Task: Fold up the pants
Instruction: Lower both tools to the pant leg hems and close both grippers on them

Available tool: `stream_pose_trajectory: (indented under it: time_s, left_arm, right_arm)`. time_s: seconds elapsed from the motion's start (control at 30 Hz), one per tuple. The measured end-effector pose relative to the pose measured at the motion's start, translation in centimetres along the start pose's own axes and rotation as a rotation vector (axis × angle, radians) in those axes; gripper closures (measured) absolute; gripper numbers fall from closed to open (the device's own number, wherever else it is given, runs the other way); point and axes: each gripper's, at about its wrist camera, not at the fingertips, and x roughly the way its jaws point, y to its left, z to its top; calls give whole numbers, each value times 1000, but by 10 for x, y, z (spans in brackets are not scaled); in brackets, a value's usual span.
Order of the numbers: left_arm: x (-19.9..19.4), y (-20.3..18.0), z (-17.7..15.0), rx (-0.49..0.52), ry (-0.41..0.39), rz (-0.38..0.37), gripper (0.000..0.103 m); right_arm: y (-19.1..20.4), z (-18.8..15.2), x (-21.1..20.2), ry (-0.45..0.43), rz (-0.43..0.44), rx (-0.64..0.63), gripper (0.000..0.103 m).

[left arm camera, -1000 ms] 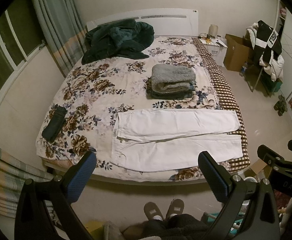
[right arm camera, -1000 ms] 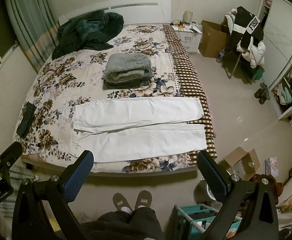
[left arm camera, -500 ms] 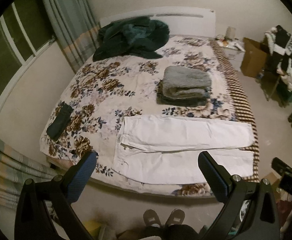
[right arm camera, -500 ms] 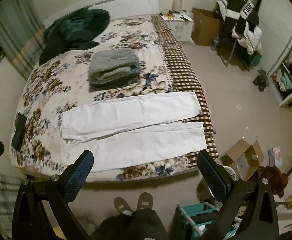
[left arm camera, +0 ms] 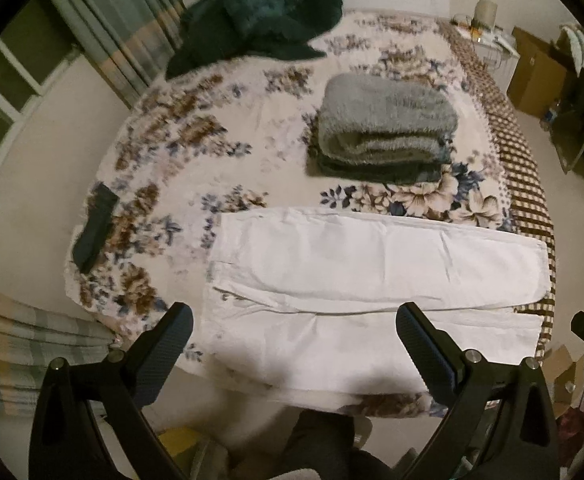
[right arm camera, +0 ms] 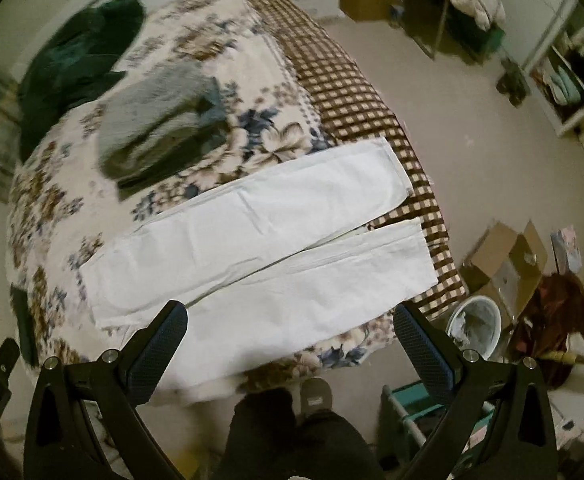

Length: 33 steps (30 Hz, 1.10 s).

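White pants (left arm camera: 371,280) (right arm camera: 260,248) lie flat near the front edge of a bed with a floral cover (left arm camera: 196,152) (right arm camera: 52,184), waist to the left, both legs stretched out to the right side by side. My left gripper (left arm camera: 292,344) hangs open above the waist half of the near leg, holding nothing. My right gripper (right arm camera: 288,340) is open over the near leg toward its cuff end, also holding nothing. Both stay above the cloth, apart from it.
A folded grey fleece stack (left arm camera: 383,128) (right arm camera: 160,120) sits behind the pants. A dark green heap (left arm camera: 260,24) lies at the headboard, a dark folded item (left arm camera: 94,228) at the left edge. Cardboard boxes (right arm camera: 503,264), a white bin (right arm camera: 475,324) and a teal rack (right arm camera: 415,404) stand on the floor to the right.
Both grippers have moved forward and down toward the bed, so the pants look larger. The right view has swung right toward the leg ends. Both stay open.
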Motion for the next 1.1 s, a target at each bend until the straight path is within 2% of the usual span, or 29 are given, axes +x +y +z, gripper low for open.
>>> stream_pose_trajectory:
  time_s: [0.17, 0.3, 0.43, 0.57, 0.63, 0.67, 0.7, 0.77, 0.9, 0.97, 1.03, 1.07, 1.1]
  left_arm:
    - [98, -11, 51, -75, 153, -63, 0]
    - [183, -11, 87, -192, 246, -99, 0]
    - [272, -10, 114, -328, 372, -119, 0]
    - [347, -6, 130, -448, 458, -119, 0]
    - [379, -3, 136, -497, 494, -122, 6]
    - [395, 0, 136, -522, 514, -115, 12]
    - [407, 2, 136, -546, 532, -111, 17]
    - [429, 11, 133, -609, 563, -109, 22]
    - [448, 25, 130, -709, 561, -131, 22]
    - [451, 26, 128, -716, 557, -140, 22]
    - [447, 28, 126, -716, 517, -153, 23]
    - [444, 29, 124, -718, 501, -161, 28]
    - [441, 32, 122, -724, 477, -173, 40]
  right_arm:
    - [13, 60, 84, 61, -65, 81, 0]
    - [29, 111, 172, 162, -83, 152, 0]
    - [32, 150, 256, 228, -113, 235, 0]
    - [22, 171, 324, 279, -148, 304, 0]
    - [16, 177, 354, 306, -171, 337, 0]
    - [12, 181, 372, 319, -179, 360, 0]
    - [9, 183, 383, 326, -186, 375, 0]
    - [3, 188, 402, 334, -200, 399, 0]
    - [-12, 194, 429, 338, -205, 473, 0]
    - [-15, 197, 438, 338, -203, 495, 0]
    - [-16, 198, 446, 344, -194, 513, 0]
    - [-16, 200, 451, 347, -194, 519, 0]
    - [-15, 201, 454, 346, -193, 524, 0]
